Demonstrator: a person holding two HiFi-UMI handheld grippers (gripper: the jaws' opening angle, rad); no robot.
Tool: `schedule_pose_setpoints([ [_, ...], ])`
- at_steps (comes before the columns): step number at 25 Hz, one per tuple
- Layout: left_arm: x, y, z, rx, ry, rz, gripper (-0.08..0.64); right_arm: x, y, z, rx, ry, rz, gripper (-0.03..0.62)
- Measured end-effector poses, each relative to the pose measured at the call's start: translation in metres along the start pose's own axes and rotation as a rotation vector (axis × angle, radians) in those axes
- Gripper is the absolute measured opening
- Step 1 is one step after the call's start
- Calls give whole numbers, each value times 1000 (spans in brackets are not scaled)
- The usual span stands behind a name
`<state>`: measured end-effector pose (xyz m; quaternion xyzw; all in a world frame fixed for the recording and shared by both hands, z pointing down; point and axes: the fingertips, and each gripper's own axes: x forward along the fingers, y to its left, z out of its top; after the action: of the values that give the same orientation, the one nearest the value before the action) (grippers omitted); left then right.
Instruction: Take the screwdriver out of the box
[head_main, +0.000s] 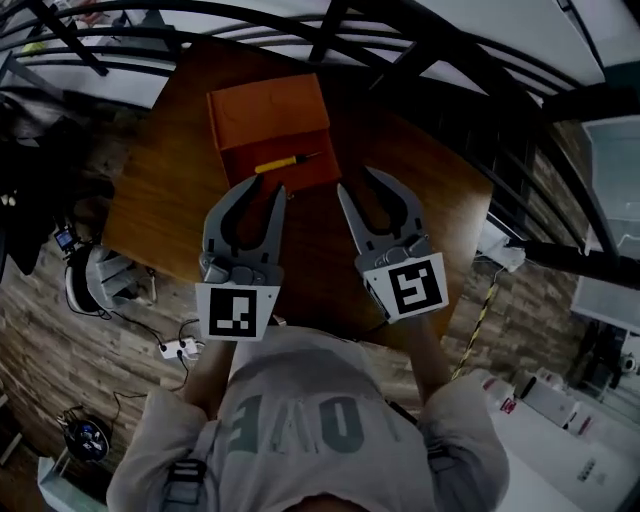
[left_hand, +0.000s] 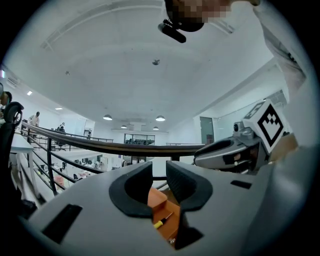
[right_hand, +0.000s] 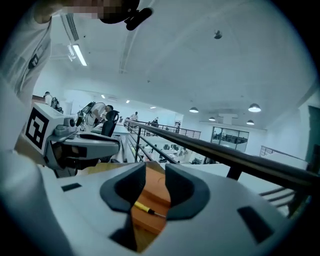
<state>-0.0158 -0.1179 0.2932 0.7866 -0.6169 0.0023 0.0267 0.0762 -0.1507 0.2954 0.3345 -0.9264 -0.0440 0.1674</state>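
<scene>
A box (head_main: 268, 120) sits on the far half of a table (head_main: 170, 190), with a screwdriver (head_main: 283, 162) lying in it. The left gripper (head_main: 266, 186) and right gripper (head_main: 356, 180) are side by side just before the box. A railing (head_main: 200, 12) runs behind the table.

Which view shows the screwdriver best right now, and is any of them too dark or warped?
Head view: dim, corners dark, yet the screwdriver in the orange box reads clearly. Left gripper view: strong fisheye bending, bright ceiling, screwdriver small and low. Right gripper view: same bending, screwdriver slightly clearer.
</scene>
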Motion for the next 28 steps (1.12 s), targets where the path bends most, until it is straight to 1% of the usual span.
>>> schedule_pose_setpoints([
  [3, 0, 10, -14, -5, 33, 16, 93, 24, 3, -6, -72, 65, 92, 124],
  [7, 3, 22, -31, 38, 79, 9, 93, 59, 4, -13, -142, 103, 185, 132],
  [9, 4, 25, -39, 45, 96, 18, 94, 73, 7, -21, -176, 131, 236, 133],
  [15, 3, 36, -63, -17, 123, 47, 94, 111, 35, -53, -295, 222, 418, 143],
  [24, 4, 51, -83, -33, 142, 68, 94, 139, 65, -108, -425, 370, 580, 155],
  [26, 4, 54, -88, -35, 147, 73, 94, 144, 68, -122, -472, 416, 607, 161],
  [28, 4, 56, -95, -39, 153, 78, 94, 150, 72, -133, -522, 441, 632, 163],
])
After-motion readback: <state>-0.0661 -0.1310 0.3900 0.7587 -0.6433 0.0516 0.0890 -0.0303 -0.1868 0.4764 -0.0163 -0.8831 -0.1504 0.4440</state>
